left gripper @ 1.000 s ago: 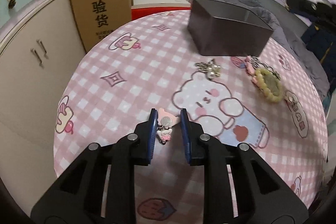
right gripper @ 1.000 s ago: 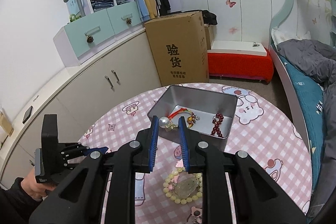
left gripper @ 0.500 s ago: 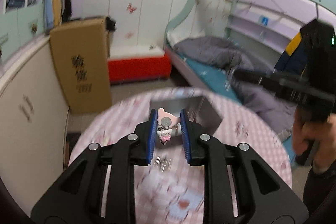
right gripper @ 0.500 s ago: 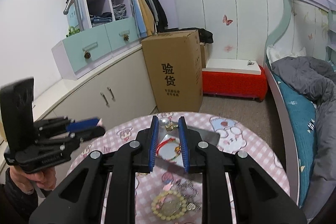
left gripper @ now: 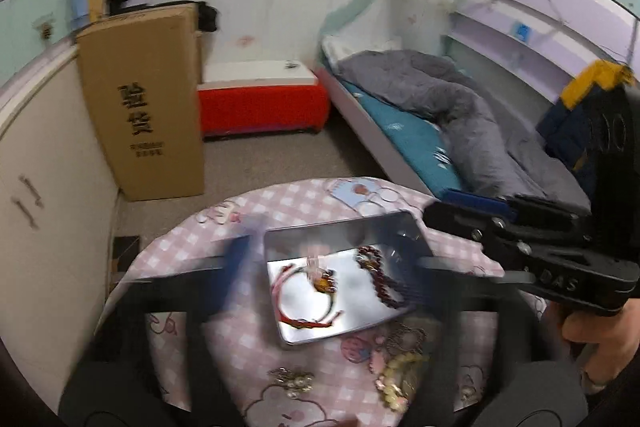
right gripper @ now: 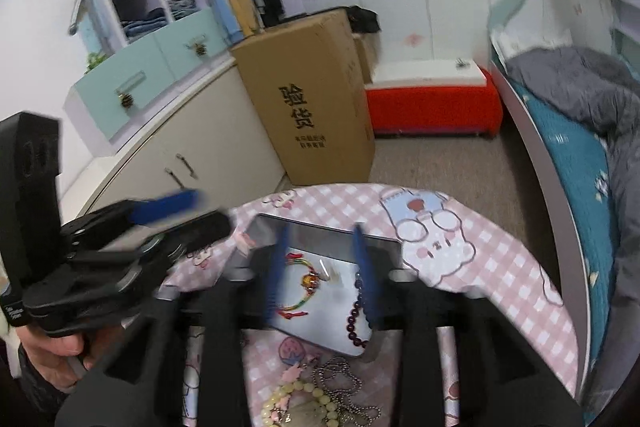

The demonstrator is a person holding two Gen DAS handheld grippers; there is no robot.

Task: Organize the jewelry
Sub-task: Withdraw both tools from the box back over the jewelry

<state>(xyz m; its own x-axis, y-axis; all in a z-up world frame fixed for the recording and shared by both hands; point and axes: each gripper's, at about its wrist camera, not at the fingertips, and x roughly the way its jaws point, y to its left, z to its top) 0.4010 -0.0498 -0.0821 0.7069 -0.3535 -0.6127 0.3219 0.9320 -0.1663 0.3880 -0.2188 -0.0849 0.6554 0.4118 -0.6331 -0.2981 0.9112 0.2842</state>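
Note:
A silver metal tin stands on the round pink checked table. In it lie a red cord bracelet and a dark red bead bracelet. My left gripper hangs over the tin, its jaws wide apart and blurred; a small pink charm blurs in the air between them. My right gripper is also over the tin with its jaws apart and nothing between them. It shows at the right of the left wrist view.
Loose jewelry lies on the table in front of the tin: a pale yellow bead bracelet, a silver chain and a pearl piece. A cardboard box, a red bench and a bed stand beyond.
Both grippers have opened over the tin. The left one has let go of the pink charm, the right one of the pearl piece. Both views are blurred by motion.

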